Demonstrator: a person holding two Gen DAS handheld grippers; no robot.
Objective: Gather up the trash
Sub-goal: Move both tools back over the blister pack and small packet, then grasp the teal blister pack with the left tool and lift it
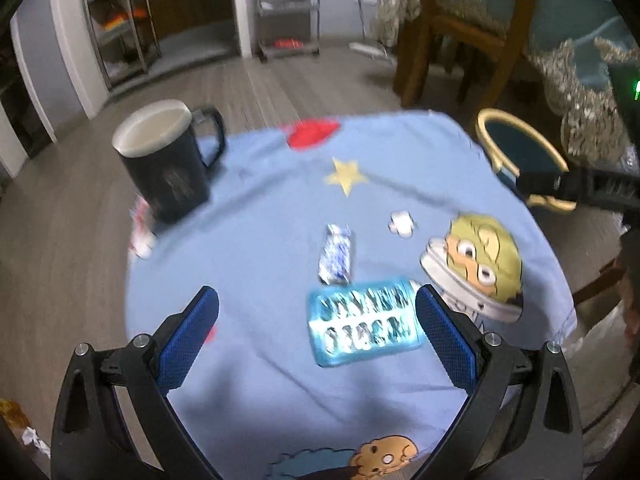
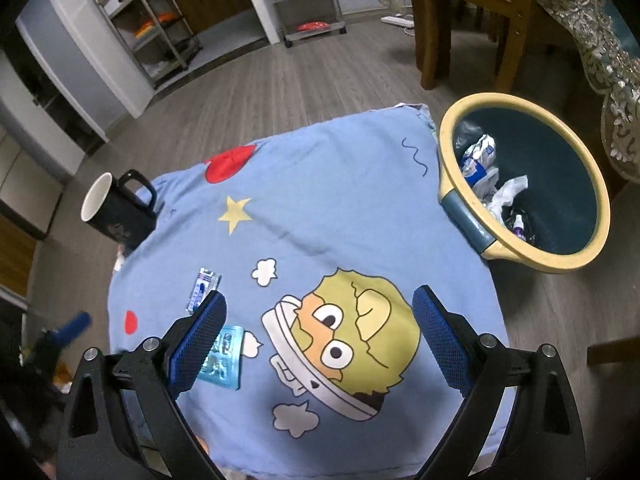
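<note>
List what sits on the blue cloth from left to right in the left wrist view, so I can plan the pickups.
Black mug → silver-blue wrapper → blue blister pack, lying between the open left tool's fingers. The white scrap under the mug's left side overlaps it, so I leave it out.

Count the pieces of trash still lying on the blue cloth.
2, possibly more: a blue-and-white wrapper mid-cloth, and a blue blister pack just nearer the camera, beside the left gripper. Something partly hidden lies under the black mug; I can't identify it.
</note>
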